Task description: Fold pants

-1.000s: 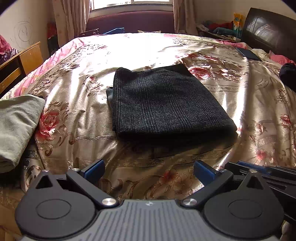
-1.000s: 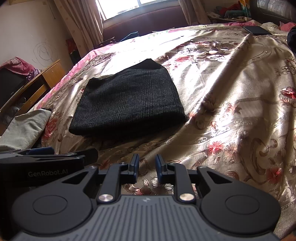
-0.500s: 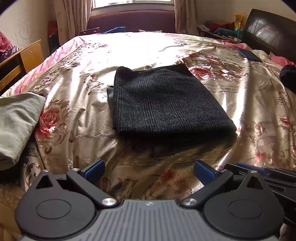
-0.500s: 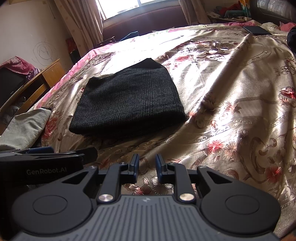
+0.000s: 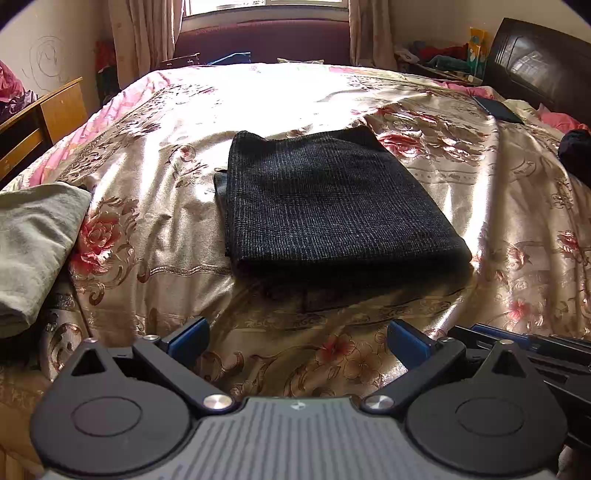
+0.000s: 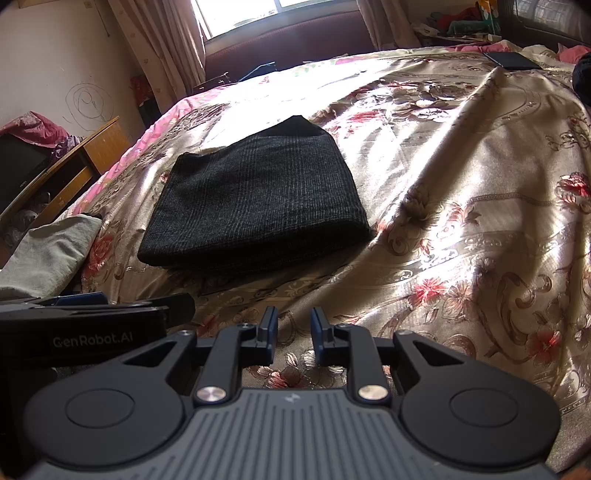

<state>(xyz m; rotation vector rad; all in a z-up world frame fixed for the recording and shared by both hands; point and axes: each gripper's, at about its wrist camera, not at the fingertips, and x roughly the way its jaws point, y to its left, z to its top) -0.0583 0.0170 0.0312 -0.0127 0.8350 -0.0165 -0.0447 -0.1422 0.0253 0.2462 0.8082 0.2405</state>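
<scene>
The dark checked pants (image 5: pixel 328 199) lie folded into a flat rectangle on the floral bedspread (image 5: pixel 155 206); they also show in the right wrist view (image 6: pixel 258 206). My left gripper (image 5: pixel 297 338) is wide open and empty, held back from the near edge of the pants. My right gripper (image 6: pixel 293 326) has its jaws close together with a narrow gap and nothing between them, also short of the pants. The left gripper's body (image 6: pixel 92 328) shows at the left of the right wrist view.
A folded grey-green cloth (image 5: pixel 33 243) lies at the bed's left edge. A wooden desk (image 5: pixel 40 118) stands to the left. A dark phone (image 5: pixel 496 109) and a dark headboard (image 5: pixel 535 62) are at the far right. A window with curtains (image 6: pixel 258 14) is behind.
Both grippers have drifted very slightly; the pants lie still and neither gripper's opening has changed.
</scene>
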